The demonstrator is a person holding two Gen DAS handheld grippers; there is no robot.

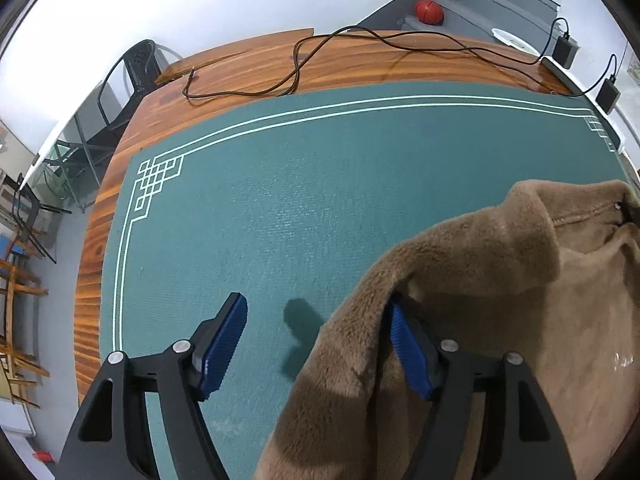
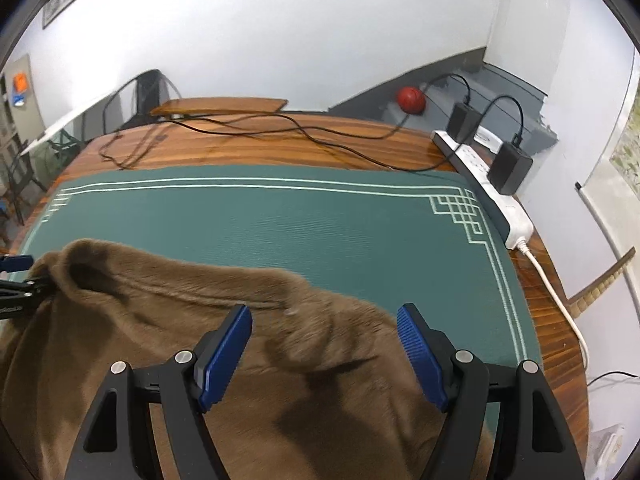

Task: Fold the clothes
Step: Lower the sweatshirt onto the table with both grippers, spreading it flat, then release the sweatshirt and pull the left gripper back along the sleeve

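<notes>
one brown fleece garment [image 1: 480, 300], lying rumpled on the green mat [image 1: 260, 220] toward the near side, collar end raised and bunched, nothing yet squared or stacked. two tongs in play, both spread wide. left tongs [image 1: 320, 344] at the garment's left edge, jaws apart, right pad tucked under or against a fold of the fleece, left pad over bare mat, so not pinching anything as far as can be seen. right tongs [image 2: 324, 352] hovering over the fleece near the collar seam, jaws wide, gripping nothing; cannot tell whether the pads touch the cloth. seen from the right wrist view, the left tongs' tips [image 2: 16, 276] right at the collar corner on the far left of the garment. judged from this: barely begun, or between grasps; no clean fold line visible, sleeves not distinguishable, body still loose and lumpy. left to do, probably: spreading flat, taking hold of an edge on each side, folding over, and smoothing. beyond the mat, wooden table [image 1: 248, 68] with a dark cable [image 1: 296, 68], power strip [image 2: 492, 188] with two black adapters, and a red ball [image 2: 410, 100] on the grey steps behind, all well apart from the garment.
</notes>
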